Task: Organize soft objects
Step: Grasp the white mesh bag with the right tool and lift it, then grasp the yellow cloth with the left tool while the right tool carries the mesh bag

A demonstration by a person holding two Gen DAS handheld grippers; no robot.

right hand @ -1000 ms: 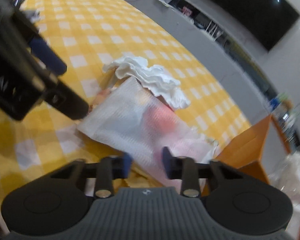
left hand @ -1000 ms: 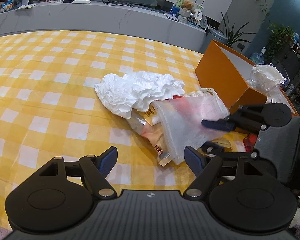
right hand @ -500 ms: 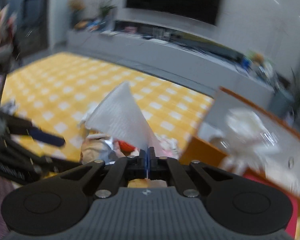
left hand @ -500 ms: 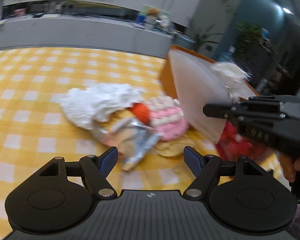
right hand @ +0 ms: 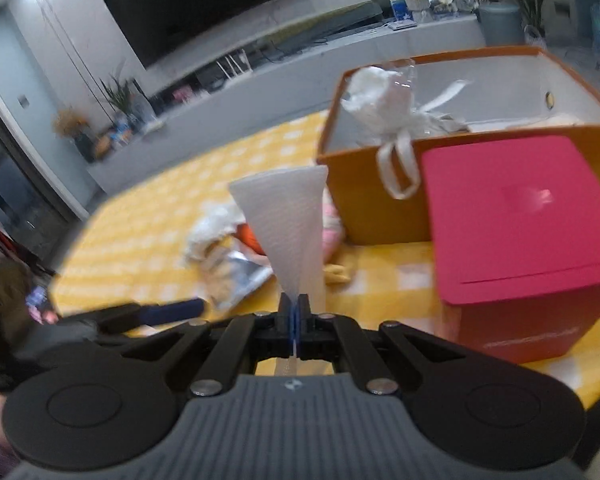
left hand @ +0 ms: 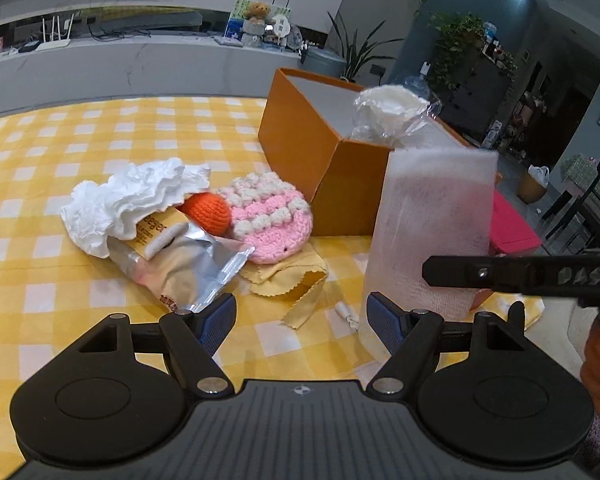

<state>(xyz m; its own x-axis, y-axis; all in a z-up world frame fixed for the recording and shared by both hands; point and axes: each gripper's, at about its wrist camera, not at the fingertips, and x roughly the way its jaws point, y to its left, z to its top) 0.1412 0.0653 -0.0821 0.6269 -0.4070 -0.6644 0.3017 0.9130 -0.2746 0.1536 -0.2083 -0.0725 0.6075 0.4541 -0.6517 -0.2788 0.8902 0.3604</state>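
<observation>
My right gripper (right hand: 295, 312) is shut on a white foam sheet (right hand: 290, 224) and holds it upright above the table; the sheet also shows in the left wrist view (left hand: 428, 232), with the right gripper (left hand: 432, 270) beside it. My left gripper (left hand: 302, 316) is open and empty, low over the yellow checked cloth. On the cloth lie a crumpled white cloth (left hand: 128, 196), a foil snack bag (left hand: 180, 264), an orange knitted ball (left hand: 207, 208), a pink and white crocheted piece (left hand: 272, 216) and a yellow wipe (left hand: 296, 280).
An open orange box (left hand: 320, 152) stands at the back right, holding a wrapped white bundle (left hand: 388, 108); the box also shows in the right wrist view (right hand: 364, 200). A closed red box (right hand: 516, 232) stands in front of it. A grey counter runs behind the table.
My right gripper closed on the foam sheet and lifted it off the pile toward the boxes. The orange ball and the pink crocheted piece are now uncovered. My left gripper stayed open.
</observation>
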